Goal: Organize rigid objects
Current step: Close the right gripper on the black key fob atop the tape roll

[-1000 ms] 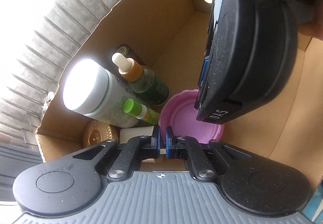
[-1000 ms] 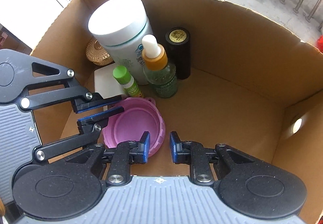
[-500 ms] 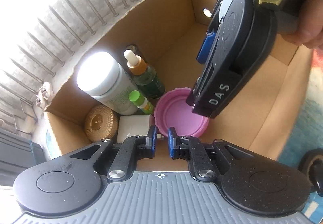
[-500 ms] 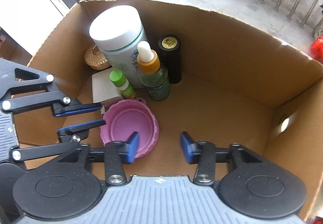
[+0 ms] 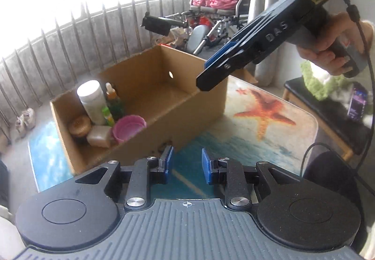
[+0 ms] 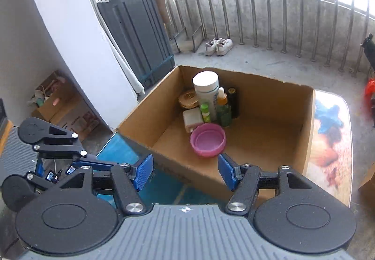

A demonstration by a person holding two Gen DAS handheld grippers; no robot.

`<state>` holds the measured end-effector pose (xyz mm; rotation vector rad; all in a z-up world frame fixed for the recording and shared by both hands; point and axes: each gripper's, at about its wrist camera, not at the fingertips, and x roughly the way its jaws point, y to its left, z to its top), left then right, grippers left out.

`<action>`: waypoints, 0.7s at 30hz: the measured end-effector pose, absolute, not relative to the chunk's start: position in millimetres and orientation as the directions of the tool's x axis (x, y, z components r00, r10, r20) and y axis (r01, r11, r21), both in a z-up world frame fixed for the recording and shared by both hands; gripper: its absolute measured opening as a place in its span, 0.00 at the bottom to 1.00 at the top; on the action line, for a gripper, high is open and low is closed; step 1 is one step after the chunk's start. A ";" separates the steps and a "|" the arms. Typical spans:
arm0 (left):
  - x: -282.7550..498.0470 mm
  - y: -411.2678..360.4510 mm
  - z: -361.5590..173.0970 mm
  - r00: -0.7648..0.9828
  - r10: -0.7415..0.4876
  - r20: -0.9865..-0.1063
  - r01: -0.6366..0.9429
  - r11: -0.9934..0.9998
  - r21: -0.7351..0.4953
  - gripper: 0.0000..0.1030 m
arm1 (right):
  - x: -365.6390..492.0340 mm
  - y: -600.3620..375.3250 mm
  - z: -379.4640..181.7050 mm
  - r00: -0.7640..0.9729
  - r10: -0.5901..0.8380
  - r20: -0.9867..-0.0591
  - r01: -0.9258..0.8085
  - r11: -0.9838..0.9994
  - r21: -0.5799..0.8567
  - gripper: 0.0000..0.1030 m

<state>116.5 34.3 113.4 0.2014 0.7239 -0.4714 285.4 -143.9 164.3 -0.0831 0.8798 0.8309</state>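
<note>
Two empty grippers, left gripper just opening narrowly and right gripper spread wider, hover before the cardboard box; beyond their fingertips sits a round pink lid, hollow side up.

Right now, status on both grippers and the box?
Both grippers open, empty, outside cardboard box. Pink lid inside beside bottles. Nothing obstructing.

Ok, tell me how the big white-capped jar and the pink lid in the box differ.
The white-capped jar stands upright and tall, the tallest thing in the cardboard box; the pink lid is low and wide.
The jar is closed by its cap; the lid lies with its hollow side up.
The jar stands among the other bottles towards the corner; the lid lies in front of them, nearer the cameras.
Both are round and rest on the box floor.
</note>
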 end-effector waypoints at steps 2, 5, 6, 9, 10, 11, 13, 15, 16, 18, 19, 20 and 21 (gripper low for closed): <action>103.9 29.0 95.3 0.638 -0.378 -0.670 0.496 0.868 -0.017 0.26 | 264.4 -158.3 158.5 0.345 0.621 -0.704 -0.658 0.695 0.290 0.62; 85.9 20.8 75.1 0.645 -0.405 -0.648 0.498 0.866 -0.046 0.38 | 241.7 -175.4 135.9 0.330 0.631 -0.702 -0.617 0.707 0.346 0.62; 79.7 17.8 68.3 0.635 -0.422 -0.648 0.499 0.863 -0.073 0.44 | 234.3 -180.6 129.4 0.328 0.623 -0.710 -0.600 0.718 0.354 0.62; 75.7 5.4 51.7 0.618 -0.441 -0.650 0.499 0.860 -0.109 0.45 | 228.2 -182.9 95.6 0.339 0.593 -0.730 -0.541 0.758 0.364 0.62; 76.5 1.7 45.9 0.614 -0.439 -0.656 0.496 0.861 -0.112 0.44 | 227.6 -183.9 88.1 0.338 0.593 -0.731 -0.523 0.764 0.378 0.62; 78.9 -1.5 41.8 0.618 -0.430 -0.658 0.487 0.867 -0.109 0.45 | 227.5 -184.6 76.9 0.336 0.602 -0.724 -0.497 0.766 0.407 0.62; 81.8 -6.8 35.1 0.633 -0.411 -0.657 0.470 0.877 -0.095 0.44 | 225.9 -184.8 58.9 0.330 0.629 -0.704 -0.457 0.759 0.464 0.62; 88.9 -11.2 28.2 0.638 -0.382 -0.669 0.445 0.891 -0.085 0.43 | 224.2 -183.5 50.4 0.329 0.641 -0.694 -0.442 0.753 0.487 0.62; 92.6 -13.1 22.8 0.628 -0.376 -0.681 0.437 0.895 -0.090 0.42 | 222.7 -181.7 46.4 0.342 0.641 -0.687 -0.436 0.756 0.488 0.62; 95.5 -13.2 17.8 0.622 -0.380 -0.685 0.426 0.898 -0.111 0.32 | 220.3 -180.8 44.8 0.354 0.640 -0.682 -0.434 0.758 0.486 0.62; 96.1 -13.1 15.7 0.621 -0.382 -0.685 0.419 0.900 -0.121 0.31 | 219.8 -180.8 44.5 0.355 0.639 -0.682 -0.435 0.759 0.485 0.62; 94.9 -13.1 15.0 0.627 -0.380 -0.680 0.417 0.901 -0.119 0.29 | 219.2 -180.3 43.3 0.351 0.638 -0.685 -0.434 0.759 0.484 0.62; 92.9 -12.9 15.0 0.639 -0.373 -0.673 0.410 0.905 -0.112 0.28 | 219.1 -180.4 42.6 0.345 0.638 -0.688 -0.434 0.759 0.486 0.62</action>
